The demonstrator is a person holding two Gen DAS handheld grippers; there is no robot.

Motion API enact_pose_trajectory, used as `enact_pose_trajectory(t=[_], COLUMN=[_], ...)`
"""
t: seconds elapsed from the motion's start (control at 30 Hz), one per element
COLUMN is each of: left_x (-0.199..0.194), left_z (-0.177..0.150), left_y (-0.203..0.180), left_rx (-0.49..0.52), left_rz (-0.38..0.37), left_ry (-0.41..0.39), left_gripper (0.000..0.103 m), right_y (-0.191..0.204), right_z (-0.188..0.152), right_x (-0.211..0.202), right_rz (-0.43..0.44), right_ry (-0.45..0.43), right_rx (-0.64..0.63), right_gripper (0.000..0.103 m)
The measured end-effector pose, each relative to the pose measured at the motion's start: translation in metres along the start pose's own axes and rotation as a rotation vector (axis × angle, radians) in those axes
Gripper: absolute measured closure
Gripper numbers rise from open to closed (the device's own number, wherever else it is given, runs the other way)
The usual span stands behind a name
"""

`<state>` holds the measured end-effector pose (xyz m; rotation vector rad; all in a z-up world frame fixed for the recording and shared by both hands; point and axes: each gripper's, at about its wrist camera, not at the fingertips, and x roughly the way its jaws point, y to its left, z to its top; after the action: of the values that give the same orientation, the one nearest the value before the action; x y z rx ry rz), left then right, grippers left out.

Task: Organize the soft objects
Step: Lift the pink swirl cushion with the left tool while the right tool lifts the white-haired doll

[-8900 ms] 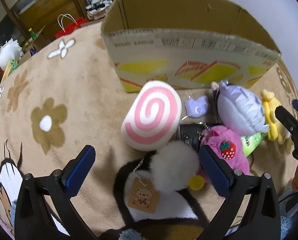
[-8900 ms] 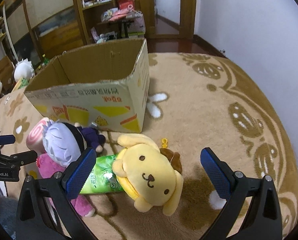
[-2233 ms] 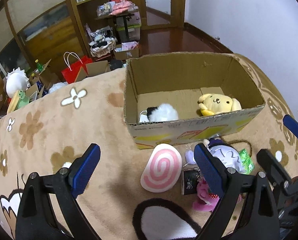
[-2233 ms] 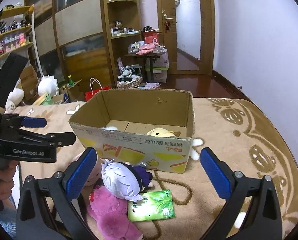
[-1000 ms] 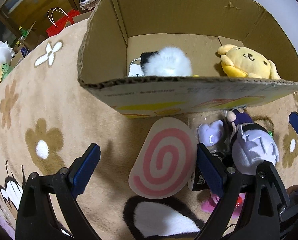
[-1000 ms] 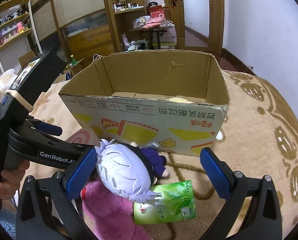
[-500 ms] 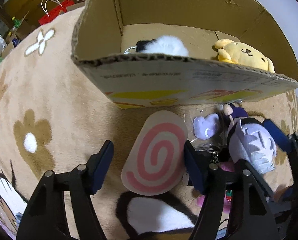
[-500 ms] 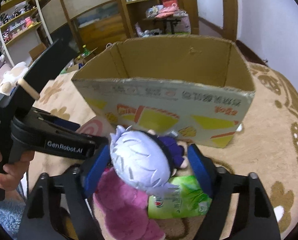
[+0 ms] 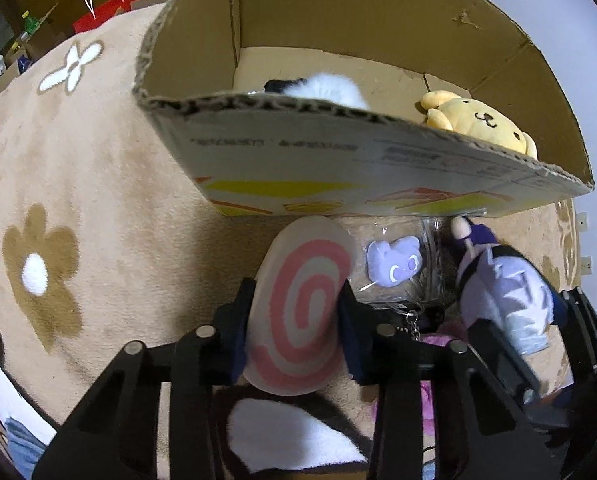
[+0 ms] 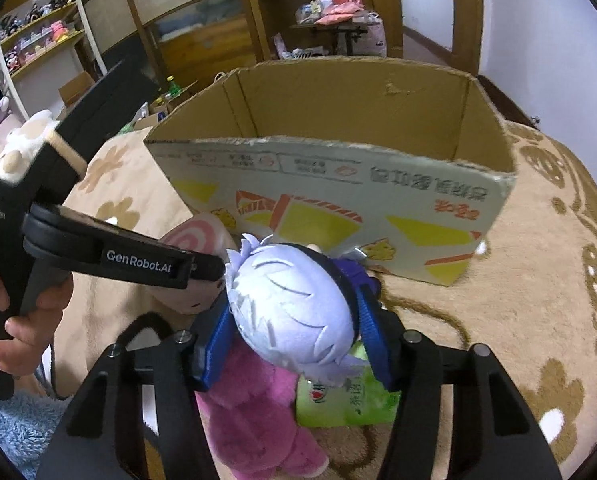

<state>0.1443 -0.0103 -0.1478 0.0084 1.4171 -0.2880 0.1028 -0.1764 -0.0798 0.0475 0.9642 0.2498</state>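
Note:
My left gripper [image 9: 296, 320] is shut on the pink-and-white swirl roll plush [image 9: 298, 308], squeezing its sides on the carpet in front of the cardboard box [image 9: 338, 168]. My right gripper [image 10: 298, 332] is shut on the head of the lilac-haired doll [image 10: 294, 312], which also shows in the left wrist view [image 9: 506, 300]. The box [image 10: 338, 184] holds a white fluffy pompom [image 9: 330, 86] and a yellow dog plush [image 9: 478, 120]. The left gripper's body [image 10: 118, 256] lies just left of the doll, with the swirl roll [image 10: 194, 236] behind it.
A small lilac charm in a clear bag [image 9: 394, 266] lies between the two plushes. A pink plush [image 10: 254, 412] and a green packet [image 10: 346, 396] lie under the doll. Beige flowered carpet [image 9: 78, 184] surrounds the box; shelves and clutter stand behind.
Both grippers moved down and forward and closed: the left onto the swirl roll, the right onto the doll's head. Earlier, the pompom and yellow dog went into the box.

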Motion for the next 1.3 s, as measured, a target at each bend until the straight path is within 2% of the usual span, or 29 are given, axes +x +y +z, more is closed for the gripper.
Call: enact_pose_trajectory(t=[0.13,0.27,0.47,0.67,0.77,1.07,1.3], left_x=[-0.013,-0.034,-0.080,-0.115,-0.128,-0.155,-0.168], left_z=[-0.018,-0.033,-0.053,-0.054,-0.064,-0.062,-0.055], left_y=[-0.008,-0.013,-0.020,-0.028,-0.029,-0.023,-0.022], left_rx=[0.025,0.047,0.084,0.119,0.103,0.045,0.047], left_rz=[0.046,0.079,0.096,0.109,0.112,0.127,0.144], left_ry=[-0.050,-0.136,-0.328,-0.519,-0.584,-0.716,-0.795], left_gripper=[0.072,0.072,0.072,0.072,0.072,0.072,0.072], right_y=[-0.004,-0.005,-0.003,0.007,0.011,0.018,0.013], right_z=[0.002,0.003,0.004,0.009,0.012,0.022,0.038], right_x=[-0.011,-0.025,-0.049,-0.075,-0.084,-0.112,-0.121], right_rz=[-0.022,-0.067,-0.108,-0.169,-0.186,-0.212,-0.220], right_ry=[-0.026,-0.070,-0.143,-0.240,-0.275,-0.397,-0.462], right_rx=[0.017,0.019,0.010,-0.017,-0.025,-0.028,-0.026], right_gripper=[0.043,0.043,0.043,0.043,0.043,0.044,0.044])
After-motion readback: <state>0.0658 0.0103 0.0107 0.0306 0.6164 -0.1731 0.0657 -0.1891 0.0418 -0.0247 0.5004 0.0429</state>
